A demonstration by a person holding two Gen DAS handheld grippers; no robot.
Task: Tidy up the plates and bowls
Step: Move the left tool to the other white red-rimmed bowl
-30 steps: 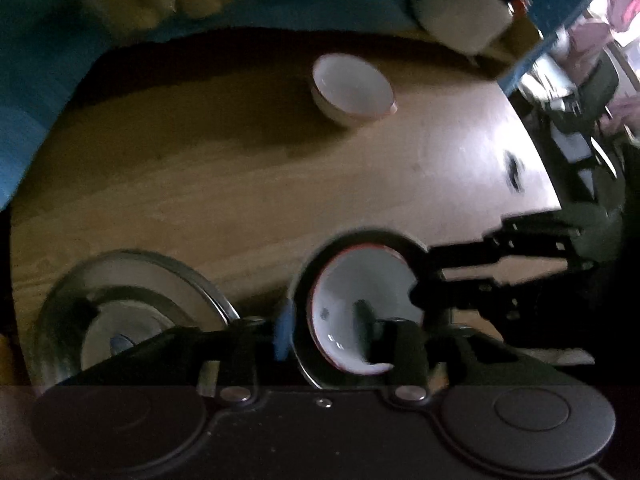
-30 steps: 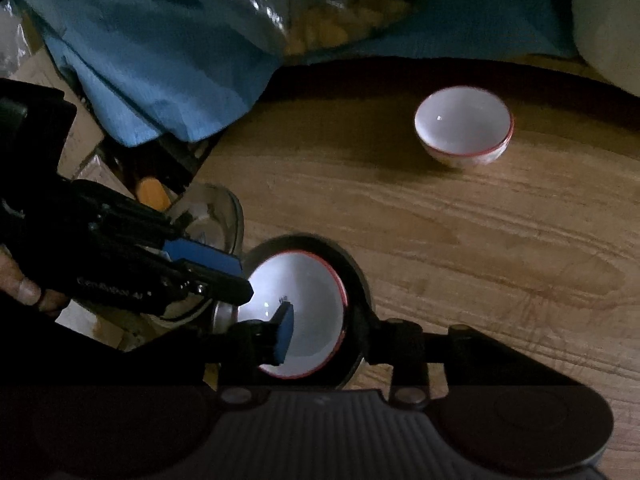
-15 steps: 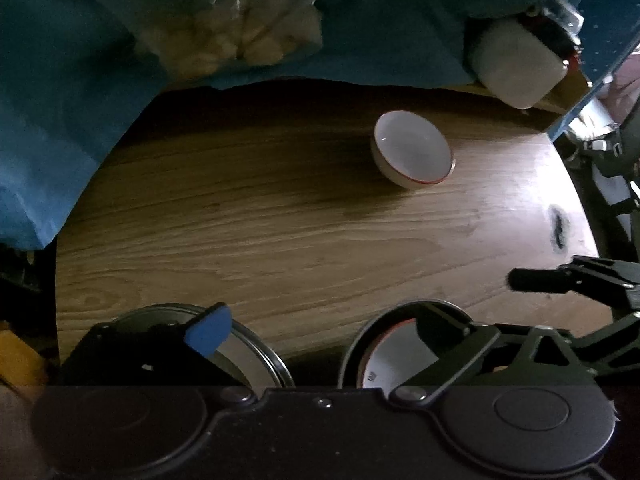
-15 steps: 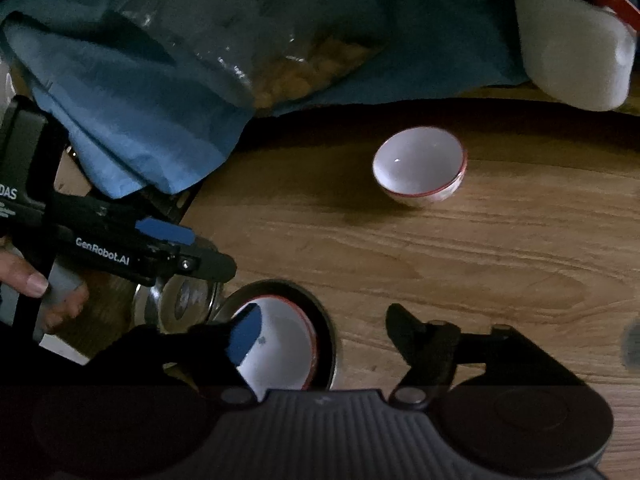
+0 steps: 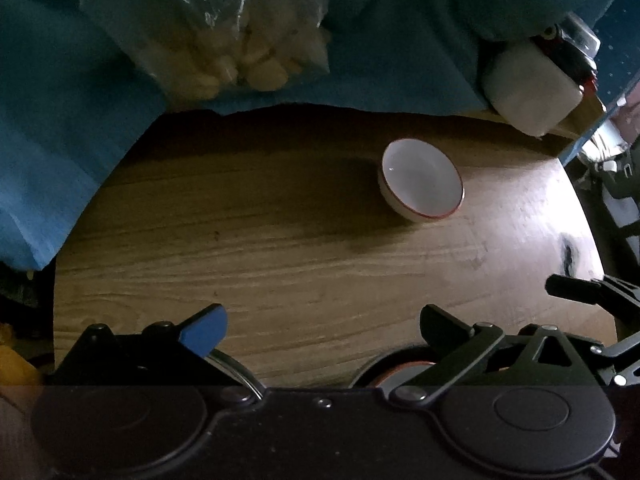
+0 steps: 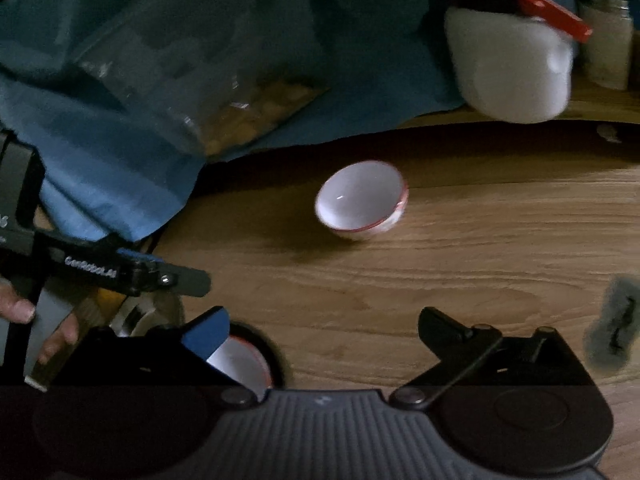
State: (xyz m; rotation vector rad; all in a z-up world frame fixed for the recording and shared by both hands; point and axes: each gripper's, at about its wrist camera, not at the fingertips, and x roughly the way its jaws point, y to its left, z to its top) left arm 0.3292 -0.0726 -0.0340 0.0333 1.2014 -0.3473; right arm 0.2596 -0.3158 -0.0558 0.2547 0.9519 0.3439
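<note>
Bowls (image 6: pixel 360 202): two; plates (image 6: pixel 276 356): two.

A home dining spot: wooden table (image 5: pixel 320 272), bowl (image 5: pixel 422 184), snack bag (image 5: pixel 244 52).

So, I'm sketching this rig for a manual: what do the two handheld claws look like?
Both are matte black plastic with linkage arms and silver rivets. The left claw has one blue-padded finger and one black finger; its body carries round discs. The right claw matches, with a ribbed grey centre panel. Seen from the right wrist camera, the left claw's side bears white "GenRobot.AI" lettering.
</note>
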